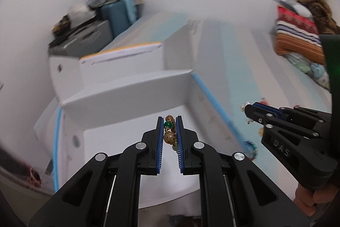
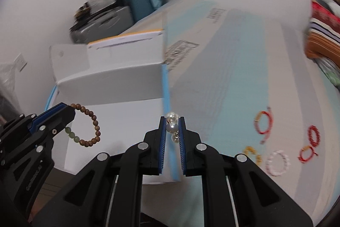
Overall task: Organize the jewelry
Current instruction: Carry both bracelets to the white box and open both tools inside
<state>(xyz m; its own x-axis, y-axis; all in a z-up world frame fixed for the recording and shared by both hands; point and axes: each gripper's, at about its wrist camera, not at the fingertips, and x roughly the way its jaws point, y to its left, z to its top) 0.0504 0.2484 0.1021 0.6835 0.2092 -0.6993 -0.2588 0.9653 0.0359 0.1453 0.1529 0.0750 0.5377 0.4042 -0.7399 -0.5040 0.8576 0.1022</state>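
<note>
Two grippers carry jewelry toward an open white box (image 2: 119,120), each clamped nearly shut on its piece. At lower left of the right wrist view, the left gripper (image 2: 71,110) pinches a wooden bead bracelet (image 2: 93,131), whose loop of brown and pale green beads hangs free in front of the box's white interior. In the left wrist view the same bracelet's brown and green beads sit wedged between the blue pads (image 1: 161,142) at lower centre.

At centre of the right wrist view, the right gripper (image 2: 172,127) holds a string of pearls (image 2: 172,126) over the box's blue-taped edge; a person's hand (image 1: 306,199) grips its handle at lower right of the left wrist view.

Both grippers angle downward, side by side but apart. To do the drop well, each should likely be fully past the box wall before its jaws part, so dangling beads do not snag the rim.

At right, red, yellow and white bracelets (image 2: 276,163) lie on the pale blue surface (image 2: 223,88), yet to be sorted.
</note>
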